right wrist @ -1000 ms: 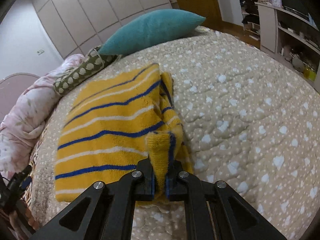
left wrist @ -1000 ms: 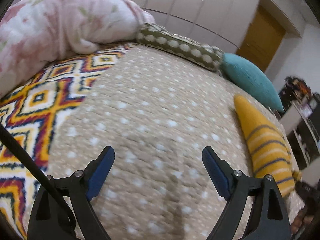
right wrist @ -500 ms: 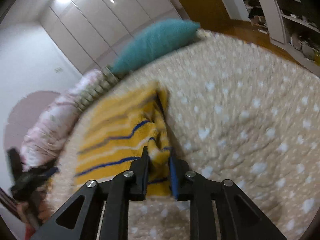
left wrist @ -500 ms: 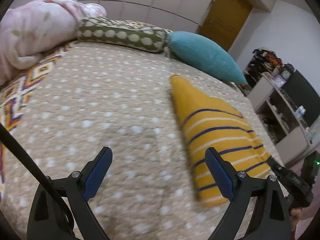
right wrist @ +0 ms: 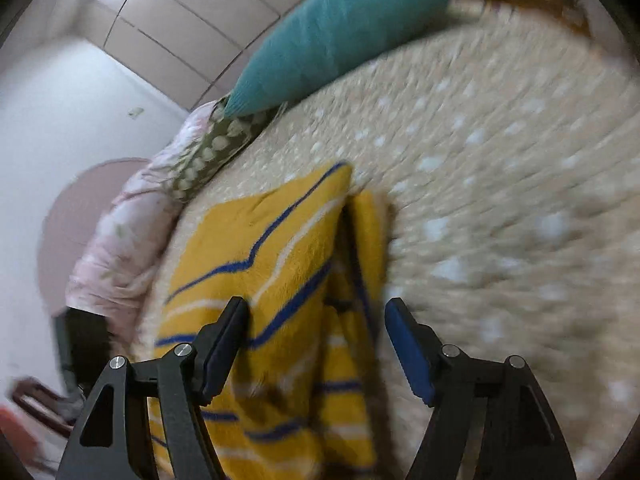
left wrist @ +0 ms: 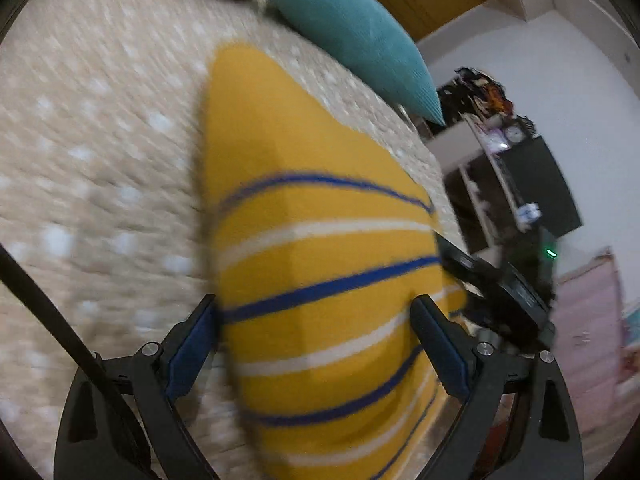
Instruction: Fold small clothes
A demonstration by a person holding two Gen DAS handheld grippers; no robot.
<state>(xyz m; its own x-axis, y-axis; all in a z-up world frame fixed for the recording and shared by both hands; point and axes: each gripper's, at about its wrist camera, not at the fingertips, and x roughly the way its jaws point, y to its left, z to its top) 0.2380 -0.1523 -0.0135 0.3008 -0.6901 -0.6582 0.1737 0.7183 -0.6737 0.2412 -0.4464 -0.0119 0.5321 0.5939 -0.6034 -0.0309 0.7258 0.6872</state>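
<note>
The bed cover (left wrist: 100, 152) is the largest surface, a beige quilted fabric dotted with pale spots, blurred in both views. On it lies the sweater (left wrist: 320, 272), a fuzzy yellow knit crossed by blue and white stripes, spread flat with a folded strip along its right edge (seen best from the right wrist, where that strip (right wrist: 366, 240) shows as a separate narrow band). Its long axis runs away from both cameras toward the pillows, tapering to a plain yellow end at the far side in the left wrist view; the stripes run across that axis.

At the head of the bed a teal pillow (right wrist: 340, 28) with a ribbed knit texture lies beside an olive bolster (right wrist: 208, 148) printed with pale ovals, and next to that a pink floral duvet (right wrist: 120, 240) is bunched up.

The left gripper (left wrist: 316, 340) has its jaws spread wide, the blue pads flanking the sweater's near end; whether they touch the knit cannot be told. The right gripper (right wrist: 316, 344) is also parted wide and grips nothing, the sweater's right side lying between and below its fingers.
</note>
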